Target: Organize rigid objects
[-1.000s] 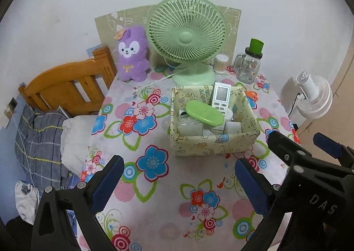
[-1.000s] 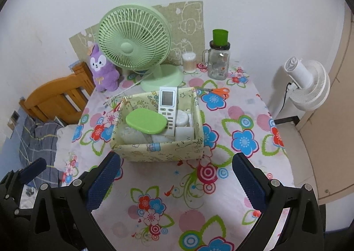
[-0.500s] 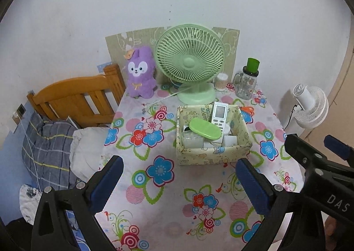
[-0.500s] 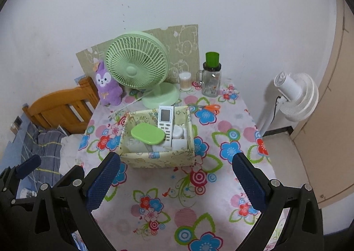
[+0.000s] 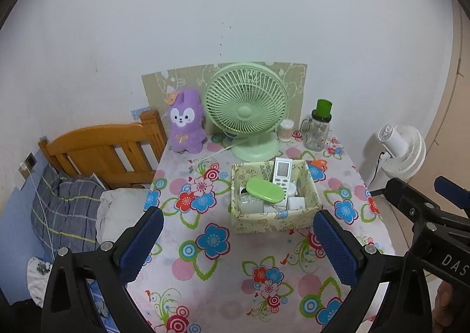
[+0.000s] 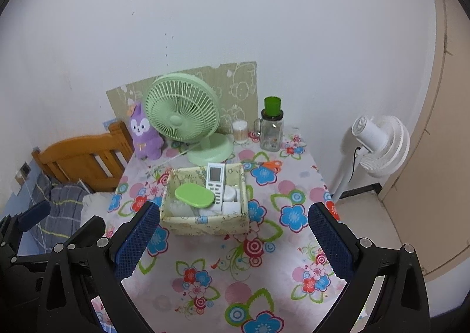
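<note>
- Above the near edge of the tabletop (image 5: 223, 297): left gripper (image 5: 238, 244), jaws spread wide and holding nothing; blue pads (image 5: 141, 244) frame the floral cloth.
- To its right, at similar height: right gripper (image 6: 235, 242), jaws likewise spread and empty. In the left view the right gripper shows at the right edge; in the right view the left gripper shows at the left edge.
- Mid-tabletop, well apart from both grippers: box (image 5: 273, 222), a pale yellow patterned fabric bin, upright.
- Inside the box: remote (image 5: 281, 178), white, leaning against the far wall with its screen up; green lid (image 5: 264, 190), oval, lying across the white containers (image 6: 230, 200) beneath it.
- Behind the box, near the wall: green fan (image 6: 185, 121), facing forward, its round base just beyond the box.
- Left of the fan: purple plush (image 5: 186, 124), upright.
- Right of the fan: swab jar (image 6: 240, 131), then glass jug (image 6: 271, 131) with a green cap.
- On the cloth between jug and box: orange scissors (image 6: 271, 164), lying flat.
- Left of the tabletop: wooden bed frame (image 5: 102, 147) with grey plaid bedding (image 5: 64, 212).
- Right of the tabletop, on the floor: white fan (image 6: 379, 142) on a stand.
</note>
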Motion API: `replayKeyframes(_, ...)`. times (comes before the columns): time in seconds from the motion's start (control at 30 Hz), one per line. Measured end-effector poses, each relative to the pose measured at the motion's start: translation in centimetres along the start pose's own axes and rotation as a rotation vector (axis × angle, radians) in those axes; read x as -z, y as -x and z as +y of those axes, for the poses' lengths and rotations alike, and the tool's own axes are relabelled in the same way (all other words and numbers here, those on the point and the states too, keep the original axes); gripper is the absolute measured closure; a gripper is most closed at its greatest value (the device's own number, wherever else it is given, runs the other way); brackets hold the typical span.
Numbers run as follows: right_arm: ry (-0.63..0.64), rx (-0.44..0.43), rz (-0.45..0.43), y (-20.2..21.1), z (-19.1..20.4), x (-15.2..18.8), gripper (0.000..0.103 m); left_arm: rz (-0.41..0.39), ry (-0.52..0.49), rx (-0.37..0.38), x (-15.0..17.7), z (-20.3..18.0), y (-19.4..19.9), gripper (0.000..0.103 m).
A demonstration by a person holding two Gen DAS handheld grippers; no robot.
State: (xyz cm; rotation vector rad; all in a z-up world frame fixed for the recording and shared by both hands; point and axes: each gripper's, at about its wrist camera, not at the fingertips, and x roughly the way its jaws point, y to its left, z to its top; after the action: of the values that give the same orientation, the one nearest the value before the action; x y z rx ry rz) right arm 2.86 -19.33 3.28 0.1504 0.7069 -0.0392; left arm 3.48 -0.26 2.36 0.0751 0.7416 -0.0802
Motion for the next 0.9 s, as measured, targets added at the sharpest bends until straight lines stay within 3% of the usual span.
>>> replayKeyframes(0.1, -0.006, 0.006, -0.015, 0.7, -0.2, -0.2, 0.001, -0.031, -0.004, -0.031, -0.2, -0.2, 1.1, 0.0)
replayKeyframes(0.3, -0.018, 0.007, -0.045, 2.2, -0.6, -0.4, 0.001, -0.055, 0.006, -0.019, -0.5, 0.1, 2.2, 0.0)
replayKeyframes(0.6, 0.016, 0.025, -0.069, 3.4, -0.3, -0.6, 0.001, -0.044, 0.074, -0.002, -0.7, 1.4, 3.0, 0.0)
replayKeyframes(0.9, 0.021, 0.023, -0.082, 4.2, -0.4, -0.3, 0.001, -0.06, 0.076, 0.009, -0.5, 1.2, 4.1, 0.0)
